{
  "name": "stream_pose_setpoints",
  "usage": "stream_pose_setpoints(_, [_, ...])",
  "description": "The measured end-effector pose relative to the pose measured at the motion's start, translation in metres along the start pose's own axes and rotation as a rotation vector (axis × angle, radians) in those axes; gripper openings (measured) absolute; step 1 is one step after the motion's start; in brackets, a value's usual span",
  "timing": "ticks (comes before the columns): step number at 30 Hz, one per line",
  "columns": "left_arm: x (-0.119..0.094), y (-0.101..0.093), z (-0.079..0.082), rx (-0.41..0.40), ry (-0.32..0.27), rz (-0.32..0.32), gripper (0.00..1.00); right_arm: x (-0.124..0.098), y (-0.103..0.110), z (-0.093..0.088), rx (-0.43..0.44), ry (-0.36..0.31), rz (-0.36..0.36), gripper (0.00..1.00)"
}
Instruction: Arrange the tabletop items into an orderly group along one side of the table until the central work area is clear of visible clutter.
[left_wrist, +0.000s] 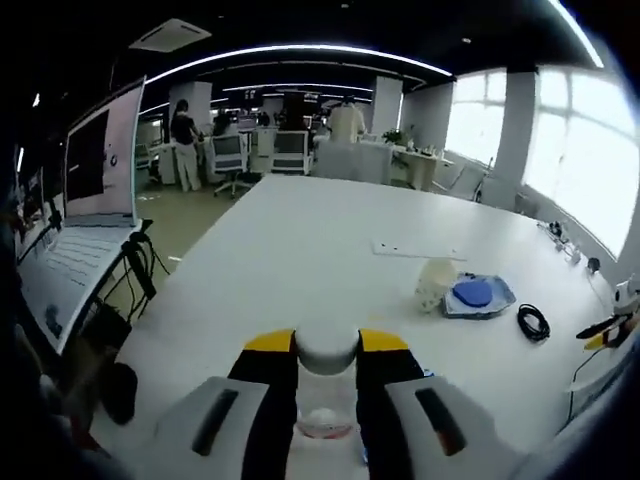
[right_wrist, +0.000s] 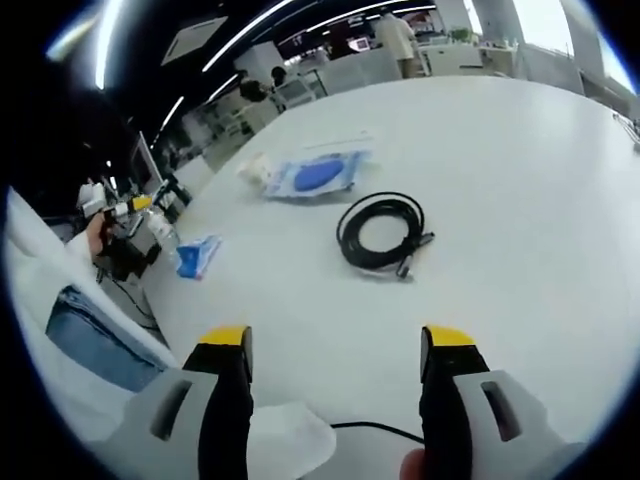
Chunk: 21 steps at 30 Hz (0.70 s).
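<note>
My left gripper (left_wrist: 327, 345) is shut on a clear bottle with a white cap (left_wrist: 327, 352), held low over the near part of the white table (left_wrist: 300, 230). My right gripper (right_wrist: 336, 340) stands open above the table with nothing between its jaws. A black coiled cable (right_wrist: 380, 232) lies just ahead of it. Beyond the cable are a blue item in a clear bag (right_wrist: 315, 175) and a crumpled white thing (right_wrist: 255, 168). The left gripper view has the same bag (left_wrist: 478, 294), white thing (left_wrist: 436, 283) and cable (left_wrist: 533, 322) at the right.
A small blue packet (right_wrist: 197, 255) lies near the table's left edge, close to the left gripper (right_wrist: 130, 215). A white tissue (right_wrist: 290, 440) and a thin black wire (right_wrist: 380, 430) sit below my right jaws. A flat clear strip (left_wrist: 415, 248) lies mid-table. A laptop (left_wrist: 90, 200) stands off the left edge.
</note>
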<state>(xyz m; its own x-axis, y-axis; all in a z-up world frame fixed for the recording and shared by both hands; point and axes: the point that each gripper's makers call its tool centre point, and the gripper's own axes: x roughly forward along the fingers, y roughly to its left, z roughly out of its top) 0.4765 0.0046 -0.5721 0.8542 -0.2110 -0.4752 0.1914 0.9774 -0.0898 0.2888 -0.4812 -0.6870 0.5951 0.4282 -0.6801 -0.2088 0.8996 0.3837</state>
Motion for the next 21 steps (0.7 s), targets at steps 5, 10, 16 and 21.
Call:
stream_pose_setpoints(5, [0.031, -0.012, 0.040, 0.042, -0.050, -0.038, 0.19, -0.001, -0.003, 0.001, 0.012, -0.015, -0.010, 0.67])
stream_pose_setpoints(10, [0.064, -0.037, 0.076, 0.058, -0.091, -0.104, 0.19, -0.004, -0.006, -0.002, 0.028, -0.027, -0.020, 0.67])
stream_pose_setpoints(16, [0.103, -0.073, 0.088, 0.111, -0.078, -0.161, 0.19, -0.008, -0.010, -0.007, 0.055, -0.036, -0.036, 0.67])
stream_pose_setpoints(21, [0.127, -0.089, 0.087, 0.080, -0.060, -0.188, 0.19, -0.012, -0.017, -0.013, 0.071, -0.031, -0.049, 0.67])
